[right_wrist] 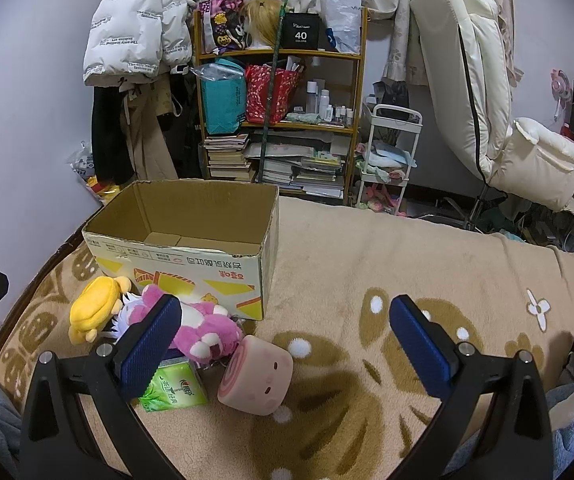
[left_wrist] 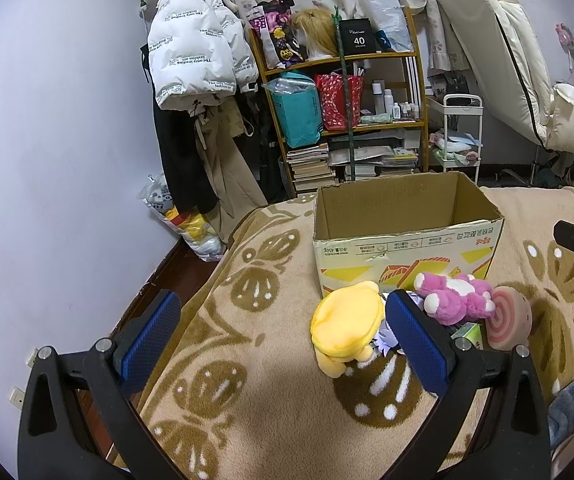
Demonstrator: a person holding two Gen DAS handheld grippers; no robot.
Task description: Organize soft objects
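An open cardboard box [left_wrist: 403, 236] stands on the blanket-covered bed; it also shows in the right wrist view [right_wrist: 191, 256], and its inside looks empty. In front of it lie a yellow plush [left_wrist: 347, 322] [right_wrist: 95, 308], a pink plush bear [left_wrist: 457, 296] [right_wrist: 207, 330], a pink roll-shaped cushion [left_wrist: 509, 318] [right_wrist: 257, 376] and a green tissue pack [right_wrist: 175, 390] [left_wrist: 469, 334]. My left gripper [left_wrist: 283, 334] is open and empty, left of the toys. My right gripper [right_wrist: 285, 334] is open and empty, just above the roll cushion.
The bed's beige patterned blanket [right_wrist: 367, 280] spreads to the right. Behind the bed stand a cluttered shelf [right_wrist: 279, 120], a white trolley [right_wrist: 391, 160], hanging coats [left_wrist: 199, 48] and a cream chair [right_wrist: 487, 100]. A wall [left_wrist: 47, 160] runs on the left.
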